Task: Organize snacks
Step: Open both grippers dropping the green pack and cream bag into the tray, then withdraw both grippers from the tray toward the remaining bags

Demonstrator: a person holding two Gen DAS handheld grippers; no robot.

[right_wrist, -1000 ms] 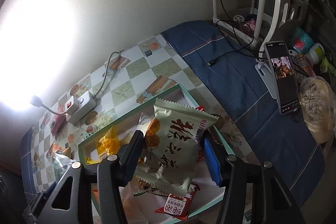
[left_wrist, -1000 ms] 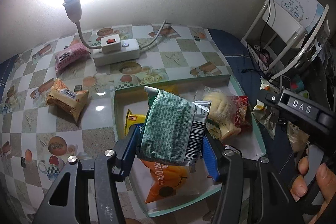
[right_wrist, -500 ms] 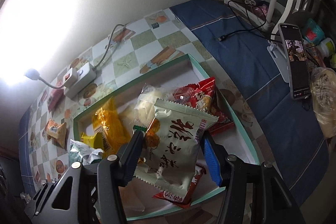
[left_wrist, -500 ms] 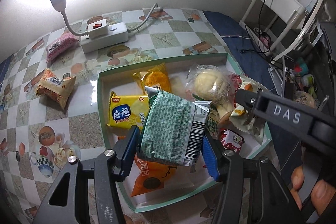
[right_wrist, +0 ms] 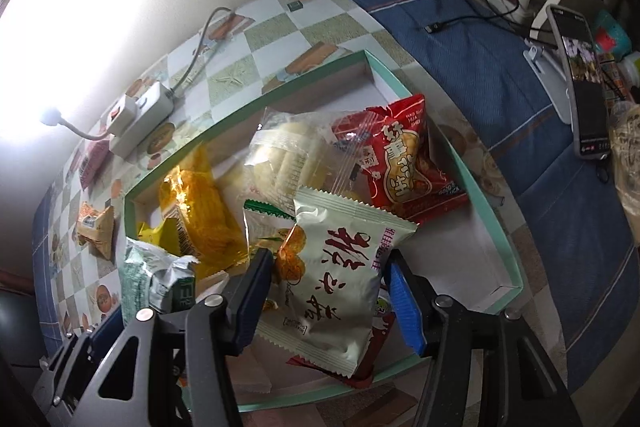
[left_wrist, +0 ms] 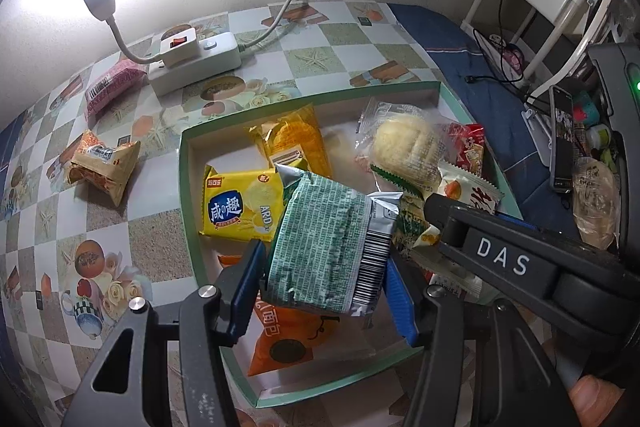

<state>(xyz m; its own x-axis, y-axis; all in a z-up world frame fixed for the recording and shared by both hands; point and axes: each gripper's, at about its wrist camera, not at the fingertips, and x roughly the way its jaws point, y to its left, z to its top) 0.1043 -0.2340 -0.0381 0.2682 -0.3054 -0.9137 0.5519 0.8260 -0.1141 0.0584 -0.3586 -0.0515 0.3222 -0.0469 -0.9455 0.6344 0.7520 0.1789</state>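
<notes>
- Left wrist view: the left gripper (left_wrist: 326,281) is clamped about half-open on a green-and-silver packet (left_wrist: 332,247), pads pressed to both its sides. A second ago this packet hung higher over the green-rimmed tray (left_wrist: 186,187); now it sits lower, above the near middle of the tray, over an orange packet (left_wrist: 288,339) and just right of a yellow biscuit pack (left_wrist: 236,207).
- A pink packet (left_wrist: 112,87) and a tan packet (left_wrist: 104,163) lie on the checked tablecloth (left_wrist: 52,227), far left of the tray and apart from it, so sorting is not finished.
- Right wrist view: the right gripper (right_wrist: 328,295) holds a cream packet with an orange picture (right_wrist: 340,279); its jaws are opening, though the pads look to touch the packet's edges. It has sunk towards the near part of the tray (right_wrist: 480,195), over a small red packet (right_wrist: 372,347), with a red peanut bag (right_wrist: 404,163) beyond.
- Both packets appear about to be released into the tray.
</notes>
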